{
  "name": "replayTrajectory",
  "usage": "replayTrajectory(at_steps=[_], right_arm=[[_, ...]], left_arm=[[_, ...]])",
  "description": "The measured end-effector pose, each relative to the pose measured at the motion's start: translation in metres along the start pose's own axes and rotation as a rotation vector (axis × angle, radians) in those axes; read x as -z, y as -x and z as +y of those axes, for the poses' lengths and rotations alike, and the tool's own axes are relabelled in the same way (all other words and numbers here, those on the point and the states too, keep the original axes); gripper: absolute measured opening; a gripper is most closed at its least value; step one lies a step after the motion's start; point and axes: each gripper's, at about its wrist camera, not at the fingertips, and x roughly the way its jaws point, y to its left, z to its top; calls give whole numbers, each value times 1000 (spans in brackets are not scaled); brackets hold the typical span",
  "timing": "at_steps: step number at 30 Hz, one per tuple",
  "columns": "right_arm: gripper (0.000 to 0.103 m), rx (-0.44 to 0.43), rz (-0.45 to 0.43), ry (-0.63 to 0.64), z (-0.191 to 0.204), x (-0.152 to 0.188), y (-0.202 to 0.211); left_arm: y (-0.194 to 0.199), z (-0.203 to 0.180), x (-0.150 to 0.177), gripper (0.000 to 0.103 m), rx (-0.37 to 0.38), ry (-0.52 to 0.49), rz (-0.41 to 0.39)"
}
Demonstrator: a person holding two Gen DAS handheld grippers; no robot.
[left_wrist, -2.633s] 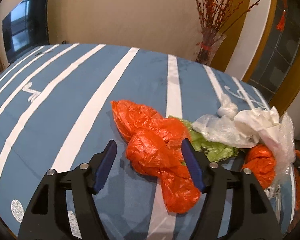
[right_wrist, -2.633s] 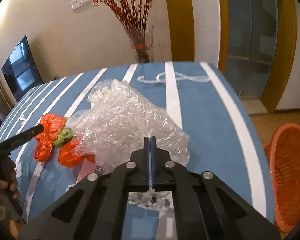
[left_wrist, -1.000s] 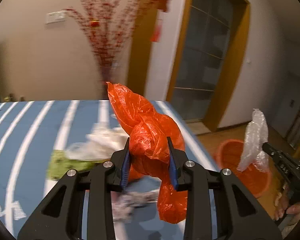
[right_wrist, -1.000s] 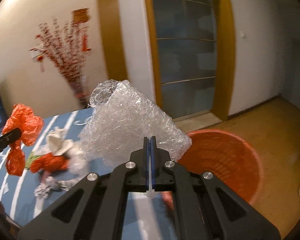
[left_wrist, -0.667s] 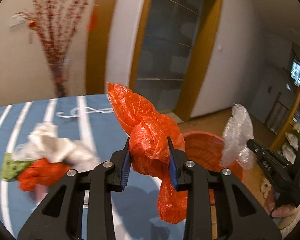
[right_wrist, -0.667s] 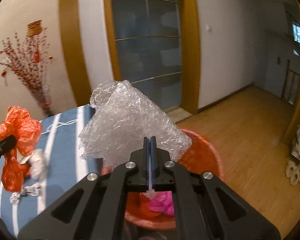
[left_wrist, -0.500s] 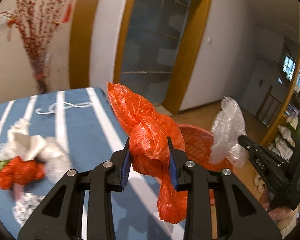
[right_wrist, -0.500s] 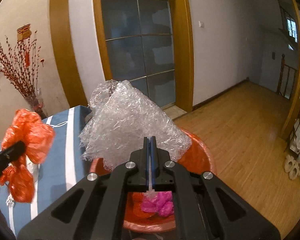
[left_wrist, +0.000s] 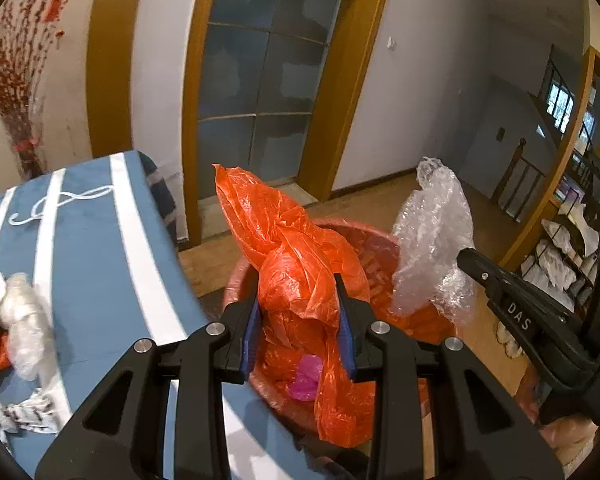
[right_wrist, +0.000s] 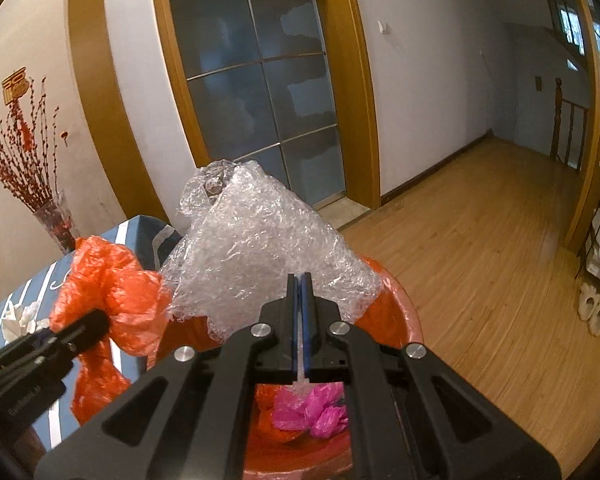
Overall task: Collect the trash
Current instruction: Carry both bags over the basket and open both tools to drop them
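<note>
My left gripper (left_wrist: 298, 312) is shut on a crumpled orange plastic bag (left_wrist: 296, 264) and holds it over the near rim of the orange waste basket (left_wrist: 380, 240). My right gripper (right_wrist: 300, 308) is shut on a sheet of clear bubble wrap (right_wrist: 260, 256) and holds it above the same basket (right_wrist: 396, 312). The bubble wrap also shows in the left wrist view (left_wrist: 432, 240), and the orange bag in the right wrist view (right_wrist: 108, 292). A pink bag (right_wrist: 312, 408) lies inside the basket.
The blue table with white stripes (left_wrist: 100, 248) is to the left of the basket. White, clear and orange trash (left_wrist: 16, 312) lies on it. Wooden floor (right_wrist: 480, 260) spreads to the right. A vase of red branches (right_wrist: 48, 216) stands by the wall.
Both grippers have swung from the table toward the basket with their loads. The orange bag and the bubble wrap now hang over the basket and closer together.
</note>
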Motion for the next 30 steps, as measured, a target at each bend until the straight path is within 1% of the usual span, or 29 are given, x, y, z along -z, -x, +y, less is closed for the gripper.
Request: replayTrajectory(at_steps=[2,4,6,8,11,13,14,15,16,19,21,28,30], right_arm=[[3,-9,13,-16,-6,-1,-6],[6,-21,27,-32,-10,-2,-12],[8,-24,34,-48,-14,-2,-16],[8,-33,44,-66,-18,-2,-20],[12,-30,58,-72,-21,3,-22],[26,-23,66,-74,-22,5,-23],[30,-17,66,-72,-21,6,-23],[37,-13,66,-67,-22,8,-22],[44,-5,64,-56,-21,10,-20],[55,4,62,-29,-16,16,-15],[60,4,62,-10,-13,20,-12],[76,-10,55,59,11,28,3],[78,-23,55,80,21,30,8]], left_arm=[[-7,-4,1,33,7,-4,15],[-12,-6,2,39,7,-5,26],[-16,-5,2,52,5,-3,38],[-19,-3,4,57,-2,-5,44],[-19,0,7,60,-25,-14,52],[-17,3,10,62,-41,-14,55],[-14,7,11,65,-57,-16,52],[-12,10,12,69,-71,-19,48],[-9,12,13,71,-86,-22,44],[4,24,18,75,-131,-21,34],[10,29,22,79,-152,-19,29],[38,59,35,83,-237,4,8],[47,69,37,83,-254,22,1]])
